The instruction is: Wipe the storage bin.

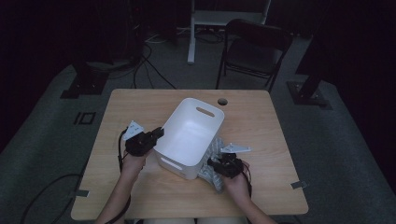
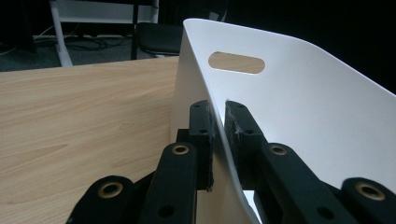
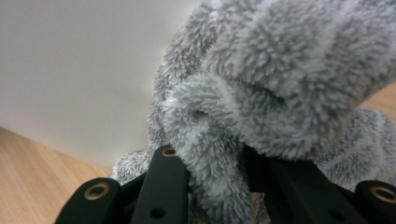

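Observation:
A white plastic bin [image 1: 189, 135] with slot handles stands in the middle of the wooden table, tipped slightly. My left gripper [image 1: 159, 133] is shut on the bin's left wall; in the left gripper view its jaws pinch the thin white rim [image 2: 219, 126] from both sides. A fluffy grey cloth [image 1: 212, 161] lies bunched against the bin's right side. My right gripper [image 1: 215, 164] is shut on a fold of this grey cloth [image 3: 261, 93], which fills the space between its jaws, with the bin's white wall [image 3: 70, 70] right behind it.
The wooden table [image 1: 261, 126] has a round cable hole [image 1: 222, 101] at its far edge. A black folding chair [image 1: 254, 49] and a white desk leg [image 1: 191, 32] stand beyond the table. Cables trail on the grey floor.

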`<state>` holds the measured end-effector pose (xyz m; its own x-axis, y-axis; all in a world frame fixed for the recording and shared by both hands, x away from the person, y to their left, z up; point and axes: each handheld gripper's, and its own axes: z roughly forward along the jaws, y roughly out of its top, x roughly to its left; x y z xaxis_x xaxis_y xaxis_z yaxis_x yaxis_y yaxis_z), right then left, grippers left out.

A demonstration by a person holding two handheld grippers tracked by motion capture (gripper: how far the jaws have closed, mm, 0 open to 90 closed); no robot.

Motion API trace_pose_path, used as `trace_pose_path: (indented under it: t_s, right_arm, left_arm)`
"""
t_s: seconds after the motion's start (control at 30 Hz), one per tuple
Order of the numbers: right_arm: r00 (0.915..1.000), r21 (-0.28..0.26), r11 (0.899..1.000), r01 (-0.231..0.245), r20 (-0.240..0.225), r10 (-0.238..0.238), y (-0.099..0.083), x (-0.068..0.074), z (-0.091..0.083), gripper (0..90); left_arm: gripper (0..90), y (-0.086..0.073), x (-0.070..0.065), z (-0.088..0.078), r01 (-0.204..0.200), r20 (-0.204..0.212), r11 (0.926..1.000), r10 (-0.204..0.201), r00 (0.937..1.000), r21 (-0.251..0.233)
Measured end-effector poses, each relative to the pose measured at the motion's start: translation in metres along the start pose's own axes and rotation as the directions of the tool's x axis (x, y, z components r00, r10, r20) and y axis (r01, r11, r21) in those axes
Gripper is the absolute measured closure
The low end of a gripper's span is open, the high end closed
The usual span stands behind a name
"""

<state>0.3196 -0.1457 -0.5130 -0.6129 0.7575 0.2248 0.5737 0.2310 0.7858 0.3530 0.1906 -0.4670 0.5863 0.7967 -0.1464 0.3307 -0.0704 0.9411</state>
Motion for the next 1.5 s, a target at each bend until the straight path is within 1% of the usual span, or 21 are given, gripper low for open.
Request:
trace_pose_path:
  t_s: [0.07,0.13,0.17,0.2,0.23,0.27,0.3,0.4,0.53,0.6,0.67,0.73,0.8,0.87,0.9,0.97,1.03,1.23,1.3,1.4,1.5]
  right_arm:
    - [1.0,0.019,1.0,-0.001,0.008,0.001,-0.003,-0.003,0.005,75.4]
    - [0.9999,0.048,0.999,-0.016,0.006,0.016,-0.008,-0.007,0.013,75.4]
    - [0.9999,0.048,0.999,-0.016,0.006,0.016,-0.008,-0.007,0.013,75.4]
    - [0.9996,0.062,0.998,-0.028,-0.005,0.028,-0.011,-0.01,0.017,75.5]
    - [0.9994,0.065,0.997,-0.033,-0.008,0.034,-0.011,-0.011,0.017,75.5]
    - [0.9996,0.072,0.997,-0.026,-0.007,0.027,-0.009,-0.01,0.016,75.5]
    - [0.9996,0.072,0.997,-0.026,-0.007,0.027,-0.009,-0.01,0.016,75.5]
    - [0.9993,0.052,0.999,-0.007,-0.037,0.009,-0.007,-0.005,0.005,75.5]
    - [0.9958,-0.01,0.999,0.036,-0.084,-0.037,0.001,0.008,-0.019,75.5]
    - [0.9929,-0.054,0.997,0.052,-0.104,-0.057,0.007,0.016,-0.033,75.4]
    - [0.989,-0.1,0.993,0.054,-0.131,-0.067,0.011,0.023,-0.045,75.4]
    - [0.9854,-0.134,0.989,0.059,-0.151,-0.079,0.014,0.03,-0.052,75.4]
    - [0.9812,-0.15,0.987,0.058,-0.174,-0.084,0.014,0.035,-0.055,75.3]
    - [0.9804,-0.146,0.986,0.075,-0.17,-0.099,0.014,0.039,-0.052,75.3]
    - [0.9807,-0.142,0.987,0.075,-0.169,-0.099,0.014,0.039,-0.051,75.2]
    - [0.9818,-0.131,0.988,0.079,-0.162,-0.1,0.013,0.039,-0.046,75.1]
    - [0.9836,-0.117,0.989,0.09,-0.146,-0.107,0.012,0.04,-0.043,75.1]
    - [0.9891,-0.095,0.99,0.102,-0.097,-0.111,0.005,0.038,-0.033,74.7]
    - [0.9907,-0.083,0.992,0.095,-0.09,-0.102,0.003,0.036,-0.03,74.7]
    - [0.9919,-0.067,0.994,0.081,-0.092,-0.087,0.001,0.032,-0.026,74.5]
    - [0.9926,-0.062,0.995,0.08,-0.086,-0.085,0.0,0.031,-0.023,74.4]
  left_arm:
    - [81.6,0.0,0.0,0.0,0.001,0.0,1.0,-0.001,1.0,0.0]
    - [81.7,0.0,0.0,0.0,-0.001,-0.002,1.0,0.001,1.0,-0.001]
    - [81.7,0.0,0.0,0.0,-0.001,-0.002,1.0,0.001,1.0,-0.001]
    - [81.6,0.0,-0.001,0.0,-0.005,-0.011,1.0,0.005,0.9999,-0.004]
    - [81.6,-0.001,-0.001,0.0,-0.001,-0.015,1.0,0.001,0.9999,-0.007]
    - [81.1,-0.001,-0.001,0.0,0.01,-0.018,0.9999,-0.01,0.9998,-0.012]
    - [81.1,-0.001,-0.001,0.0,0.01,-0.018,0.9999,-0.01,0.9998,-0.012]
    - [81.4,-0.001,-0.001,0.0,0.002,-0.024,0.9999,-0.002,0.9997,-0.012]
    - [81.5,-0.001,-0.001,0.0,0.005,-0.026,0.9999,-0.006,0.9996,-0.012]
    - [81.5,-0.001,-0.001,0.0,0.007,-0.027,0.9999,-0.008,0.9996,-0.013]
    - [81.6,-0.002,-0.001,-0.001,0.004,-0.025,0.9998,-0.005,0.9997,-0.019]
    - [81.6,-0.002,-0.001,0.0,0.007,-0.022,0.9997,-0.007,0.9997,-0.025]
    - [81.9,-0.002,-0.001,0.0,0.002,-0.023,0.9998,-0.003,0.9997,-0.022]
    - [82.2,-0.002,-0.001,0.0,0.009,-0.014,0.9998,-0.009,0.9999,-0.017]
    - [82.2,-0.001,-0.001,0.0,0.011,-0.008,0.9998,-0.012,0.9999,-0.014]
    - [82.2,-0.001,-0.002,-0.001,0.0,-0.008,1.0,0.0,1.0,-0.01]
    - [82.2,-0.001,-0.002,-0.001,-0.001,-0.008,1.0,0.001,1.0,-0.01]
    - [82.1,-0.001,-0.002,0.0,0.002,-0.014,0.9999,-0.003,0.9999,-0.012]
    - [82.1,-0.001,-0.003,0.0,0.001,-0.018,0.9999,-0.001,0.9998,-0.012]
    - [82.2,-0.001,-0.003,0.0,0.006,-0.015,0.9999,-0.006,0.9999,-0.012]
    - [82.1,-0.001,-0.002,0.0,0.007,-0.014,0.9999,-0.008,0.9999,-0.011]
